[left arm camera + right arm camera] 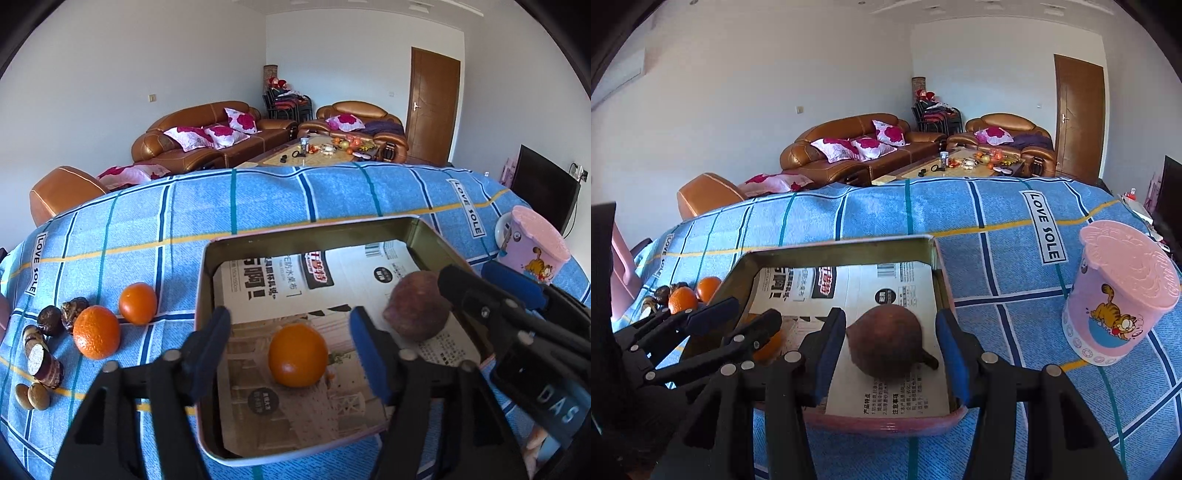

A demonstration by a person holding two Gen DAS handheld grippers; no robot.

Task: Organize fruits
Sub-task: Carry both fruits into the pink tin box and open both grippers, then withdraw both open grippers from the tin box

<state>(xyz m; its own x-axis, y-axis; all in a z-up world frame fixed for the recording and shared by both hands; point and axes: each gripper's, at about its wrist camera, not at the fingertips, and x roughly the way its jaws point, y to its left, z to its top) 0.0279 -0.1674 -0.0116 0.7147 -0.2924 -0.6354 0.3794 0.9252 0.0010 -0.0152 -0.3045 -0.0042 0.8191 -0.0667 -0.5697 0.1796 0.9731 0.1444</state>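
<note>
A paper-lined pink tin tray (207, 280) (886, 424) sits on the blue checked tablecloth. An orange (297, 355) lies inside it, between the open fingers of my left gripper (291, 350), which do not touch it. A brown-red fruit (417, 304) (884, 341) lies in the tray's right part, between the open fingers of my right gripper (890, 350), untouched. Two more oranges (96, 332) (137, 302) lie on the cloth left of the tray. My left gripper also shows at the left of the right wrist view (737, 319).
Dark dates, nuts and a cut brown piece (44, 363) lie at the cloth's left edge. A pink lidded cup with a cartoon cat (1119, 306) (532, 245) stands right of the tray. Sofas and a coffee table are beyond the table.
</note>
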